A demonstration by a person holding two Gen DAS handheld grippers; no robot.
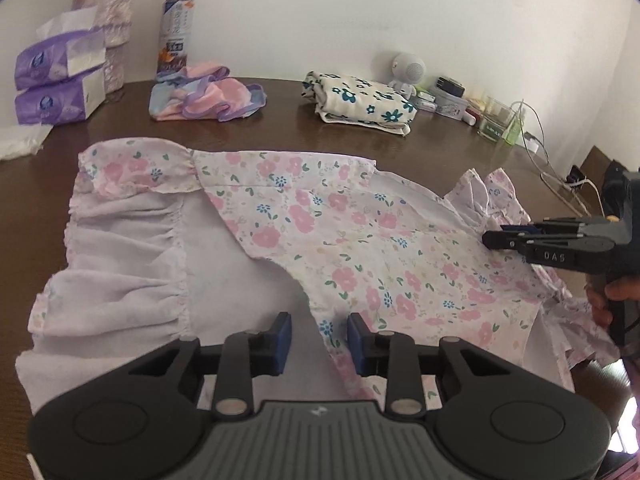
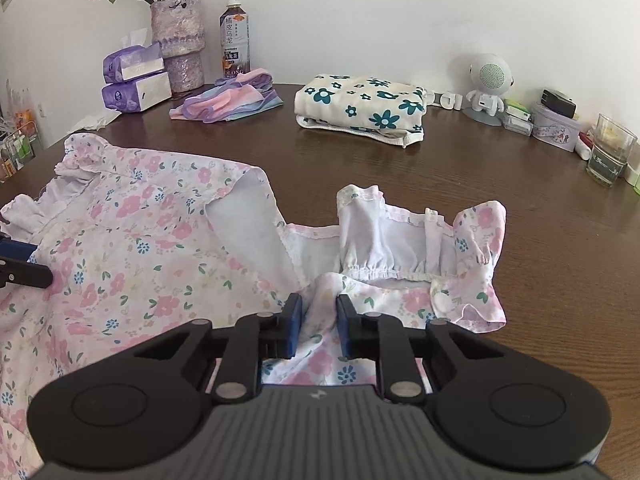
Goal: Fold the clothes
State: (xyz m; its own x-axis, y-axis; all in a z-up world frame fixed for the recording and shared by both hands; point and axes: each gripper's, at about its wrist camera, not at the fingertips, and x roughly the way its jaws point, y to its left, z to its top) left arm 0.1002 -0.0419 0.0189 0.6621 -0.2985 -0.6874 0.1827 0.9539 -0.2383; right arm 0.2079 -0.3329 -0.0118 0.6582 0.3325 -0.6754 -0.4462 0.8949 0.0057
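Observation:
A pink floral dress [image 1: 320, 232] lies spread on the dark wooden table [image 1: 280, 128], one side folded over so its white lining shows. My left gripper [image 1: 319, 342] is open, its blue pads straddling the folded floral edge near the skirt. My right gripper [image 2: 319, 322] is open over the bodice, with a ridge of the dress [image 2: 132, 232] between its jaws, near the ruffled sleeve [image 2: 476, 264]. It also shows in the left wrist view [image 1: 496, 236] at the right, low over the dress top.
At the back of the table [image 2: 520, 240] lie a folded white cloth with teal flowers [image 2: 360, 108], a pink-purple garment [image 2: 228, 100], tissue packs [image 2: 132, 80], a vase [image 2: 180, 40], a bottle [image 2: 235, 36], a speaker figure [image 2: 486, 84], boxes and a glass [image 2: 610, 152].

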